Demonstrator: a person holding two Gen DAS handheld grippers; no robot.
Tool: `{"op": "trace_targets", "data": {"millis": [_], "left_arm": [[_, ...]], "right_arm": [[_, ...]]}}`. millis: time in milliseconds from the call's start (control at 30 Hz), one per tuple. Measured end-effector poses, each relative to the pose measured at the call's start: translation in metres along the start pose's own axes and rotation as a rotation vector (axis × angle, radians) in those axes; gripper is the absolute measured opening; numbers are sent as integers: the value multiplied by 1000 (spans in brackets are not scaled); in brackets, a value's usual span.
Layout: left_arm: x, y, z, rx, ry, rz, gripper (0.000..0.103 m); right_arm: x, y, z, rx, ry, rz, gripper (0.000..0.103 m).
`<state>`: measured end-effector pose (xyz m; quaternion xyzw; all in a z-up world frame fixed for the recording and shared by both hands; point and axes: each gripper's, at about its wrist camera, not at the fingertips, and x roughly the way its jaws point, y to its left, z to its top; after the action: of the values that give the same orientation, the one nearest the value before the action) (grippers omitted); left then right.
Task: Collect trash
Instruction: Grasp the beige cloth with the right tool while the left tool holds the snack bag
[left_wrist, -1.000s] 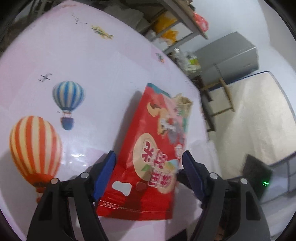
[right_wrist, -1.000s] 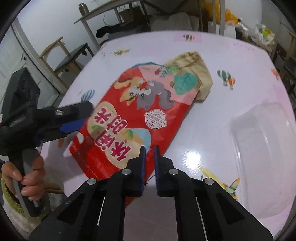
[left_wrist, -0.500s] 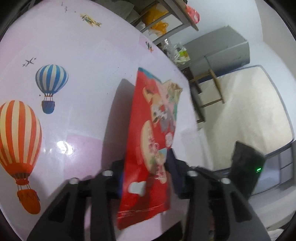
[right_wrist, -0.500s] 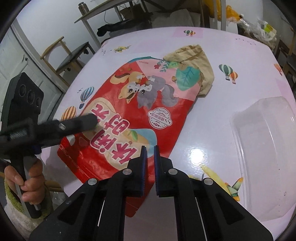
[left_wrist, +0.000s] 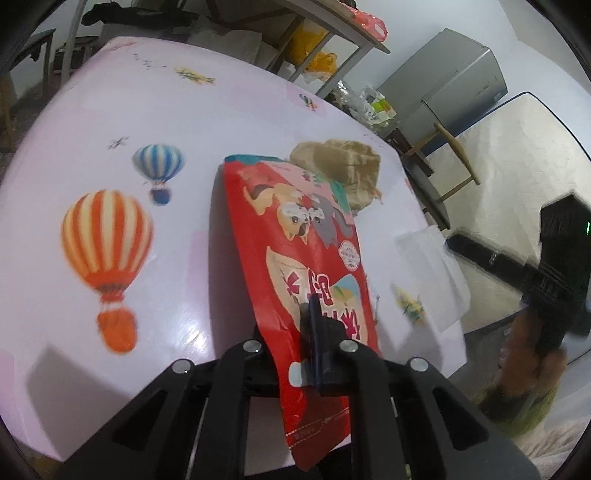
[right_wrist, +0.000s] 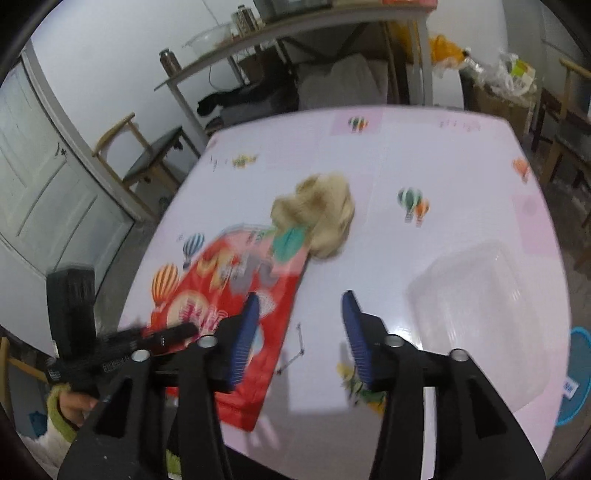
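Observation:
A large red snack bag (left_wrist: 306, 254) with cartoon animals lies on the pink table; it also shows in the right wrist view (right_wrist: 236, 291). My left gripper (left_wrist: 295, 332) is shut on the bag's near edge, which stands up between its jaws. A crumpled tan paper bag (left_wrist: 340, 166) lies at the red bag's far end, seen also in the right wrist view (right_wrist: 321, 214). My right gripper (right_wrist: 299, 321) is open and empty above the table, just right of the red bag.
A clear plastic container (right_wrist: 487, 314) sits on the table at the right, also in the left wrist view (left_wrist: 432, 273). The pink tablecloth (left_wrist: 110, 122) has balloon prints. Chairs (right_wrist: 147, 158), a shelf and a grey cabinet (left_wrist: 454, 92) surround the table.
My left gripper has closed on the red bag's edge. My right gripper has let go of the bag, opened and drawn back upward.

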<state>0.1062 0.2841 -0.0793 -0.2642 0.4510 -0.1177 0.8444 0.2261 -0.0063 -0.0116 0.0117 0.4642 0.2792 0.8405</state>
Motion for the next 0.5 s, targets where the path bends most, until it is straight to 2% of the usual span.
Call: {"op": "trace_targets", "data": {"millis": [100,200,300,433,500], "left_arm": [[-1,5,-6,-12,-8,13,9],[-1,8,-13,-32,-21,18,9],[-5,10,-18,-46,-31,20,9],[-9,13,-18,-60,-37,16,9],[-7,12,-15,-63,-38,13,9]], "right_arm": [[4,1,19,13,-17,-31,71],[26,7,35,27,5,-45,77],[49,13,43,7,23,-92,78],[78,23,51,-35,36,-218,78],[88,19,54,-24,45,-251,78]]}}
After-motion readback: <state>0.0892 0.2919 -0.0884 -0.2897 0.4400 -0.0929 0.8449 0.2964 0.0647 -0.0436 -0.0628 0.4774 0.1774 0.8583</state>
